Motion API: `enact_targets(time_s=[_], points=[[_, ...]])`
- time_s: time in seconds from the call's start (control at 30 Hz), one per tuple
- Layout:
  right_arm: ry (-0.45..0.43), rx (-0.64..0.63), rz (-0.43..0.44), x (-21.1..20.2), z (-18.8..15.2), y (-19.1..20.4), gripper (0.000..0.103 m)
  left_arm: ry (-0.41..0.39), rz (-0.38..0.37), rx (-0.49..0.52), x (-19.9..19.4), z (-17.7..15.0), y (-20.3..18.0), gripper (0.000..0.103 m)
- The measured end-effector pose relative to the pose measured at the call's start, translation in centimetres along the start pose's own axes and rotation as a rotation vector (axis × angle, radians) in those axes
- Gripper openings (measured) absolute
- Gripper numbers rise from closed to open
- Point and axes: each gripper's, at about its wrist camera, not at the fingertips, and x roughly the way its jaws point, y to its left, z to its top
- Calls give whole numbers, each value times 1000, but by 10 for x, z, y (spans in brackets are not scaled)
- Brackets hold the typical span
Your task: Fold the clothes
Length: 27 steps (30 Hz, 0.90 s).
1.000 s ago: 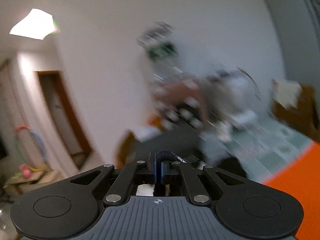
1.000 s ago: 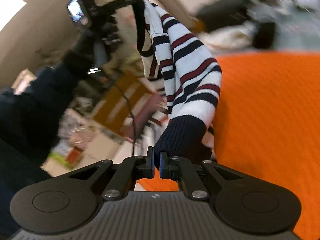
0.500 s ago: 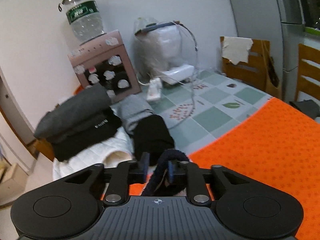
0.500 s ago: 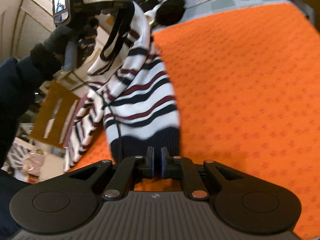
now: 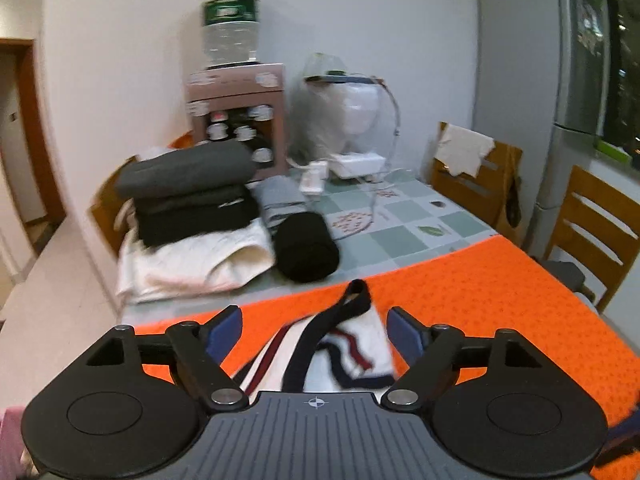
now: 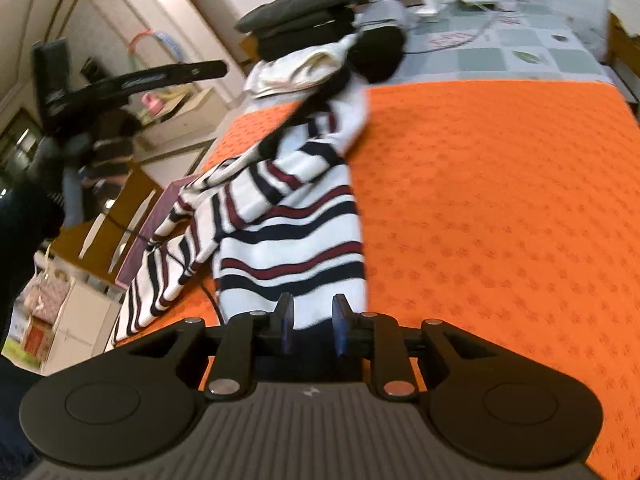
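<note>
A white sweater with navy and maroon stripes (image 6: 292, 216) lies stretched along the left side of the orange mat (image 6: 500, 208), one sleeve hanging off the left edge. My right gripper (image 6: 310, 326) is open, its jaws a little apart at the sweater's near hem. My left gripper (image 5: 316, 332) is open wide just above the sweater's navy collar (image 5: 352, 300). The left gripper also shows from outside in the right wrist view (image 6: 132, 84), raised off the mat's left edge.
A stack of folded dark and cream clothes (image 5: 192, 216) and a black roll (image 5: 306, 246) sit on the tiled table beyond the mat. A water dispenser (image 5: 236, 92), a plastic bag and cables stand behind. Wooden chairs (image 5: 592, 232) line the right side.
Both grippers lowered the hanging sweater onto the orange mat. The left gripper opened and let go of the collar. The right gripper's jaws parted at the hem.
</note>
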Motion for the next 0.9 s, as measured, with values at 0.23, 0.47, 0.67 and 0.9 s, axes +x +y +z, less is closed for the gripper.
enact_targets(time_s=[0.23, 0.47, 0.67, 0.9], points=[[96, -147, 83, 47, 16, 40, 31, 34, 147, -112, -67, -63, 21, 82], [198, -367, 125, 103, 15, 93, 32, 120, 320, -247, -121, -131, 30, 82], [260, -551, 139, 146, 9, 135, 33, 165, 433, -339, -163, -173, 27, 82], [294, -757, 87, 191, -1, 172, 33, 186, 520, -402, -202, -203, 12, 82]])
